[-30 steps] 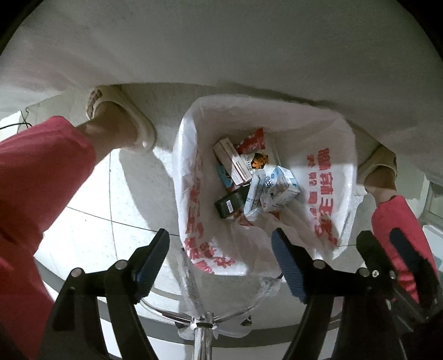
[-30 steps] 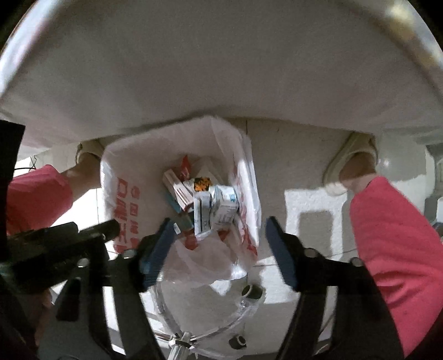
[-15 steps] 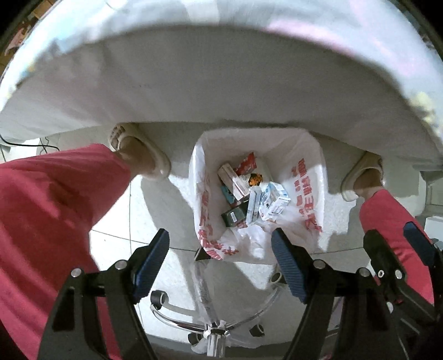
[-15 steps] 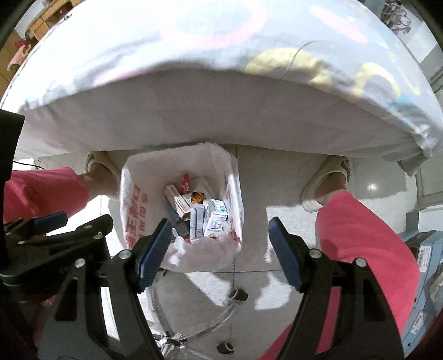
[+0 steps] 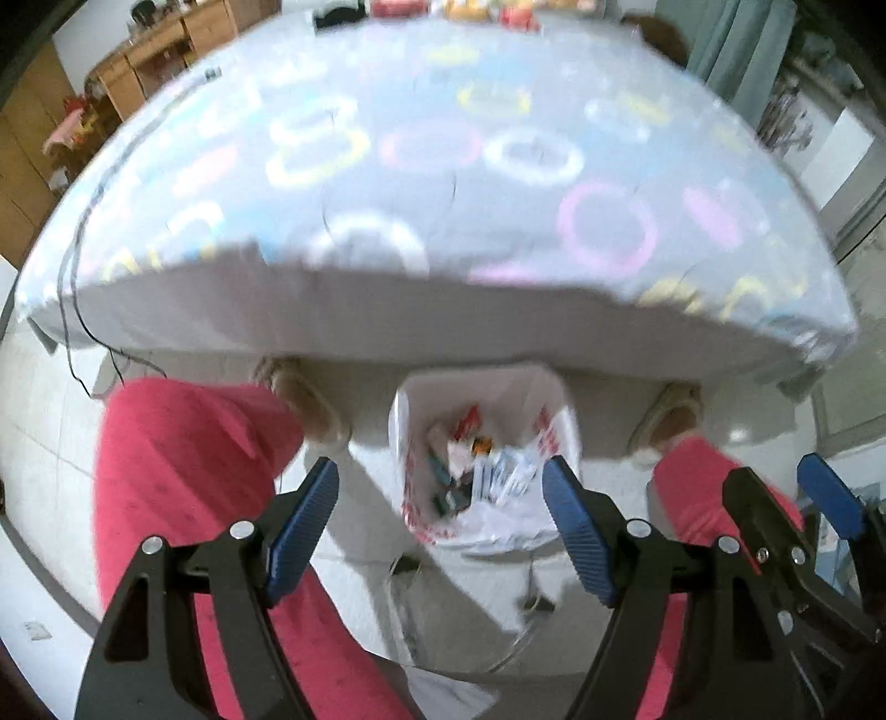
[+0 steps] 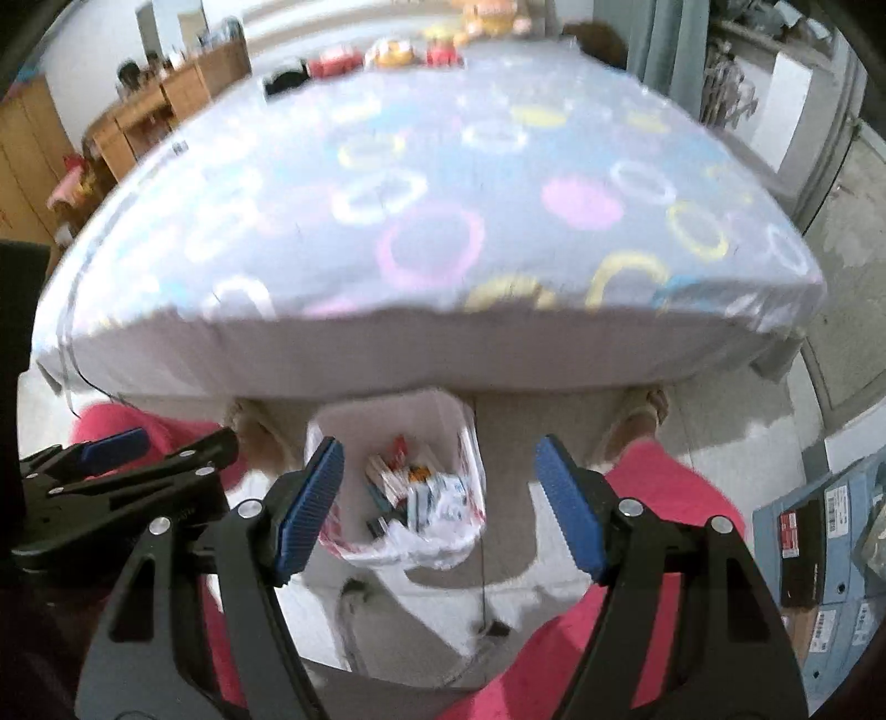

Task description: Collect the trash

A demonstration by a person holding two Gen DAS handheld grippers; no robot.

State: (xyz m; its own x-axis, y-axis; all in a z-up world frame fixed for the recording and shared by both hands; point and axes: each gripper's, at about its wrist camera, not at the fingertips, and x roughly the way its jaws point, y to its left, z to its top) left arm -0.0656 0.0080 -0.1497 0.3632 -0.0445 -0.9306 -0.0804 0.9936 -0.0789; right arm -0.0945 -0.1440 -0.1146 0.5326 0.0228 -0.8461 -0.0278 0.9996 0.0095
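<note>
A white trash bag with red print point(image 5: 548, 437) stands open on the floor below the table edge, holding several small cartons and wrappers point(image 5: 482, 471). It also shows in the right wrist view point(image 6: 468, 443) with the trash point(image 6: 415, 493) inside. My left gripper point(image 5: 440, 520) is open and empty, high above the bag. My right gripper point(image 6: 437, 504) is open and empty, also high above it. The right gripper shows at the right edge of the left wrist view point(image 5: 792, 509).
A table with a grey cloth of coloured rings point(image 5: 443, 183) fills the upper view, and small items point(image 6: 387, 52) sit at its far edge. The person's red-trousered legs point(image 5: 183, 471) and slippered feet point(image 5: 670, 410) flank the bag. Blue boxes point(image 6: 825, 537) stand at the right.
Both grippers have risen well above the bag and stayed open. The table top has come into view and the bag looks much smaller.
</note>
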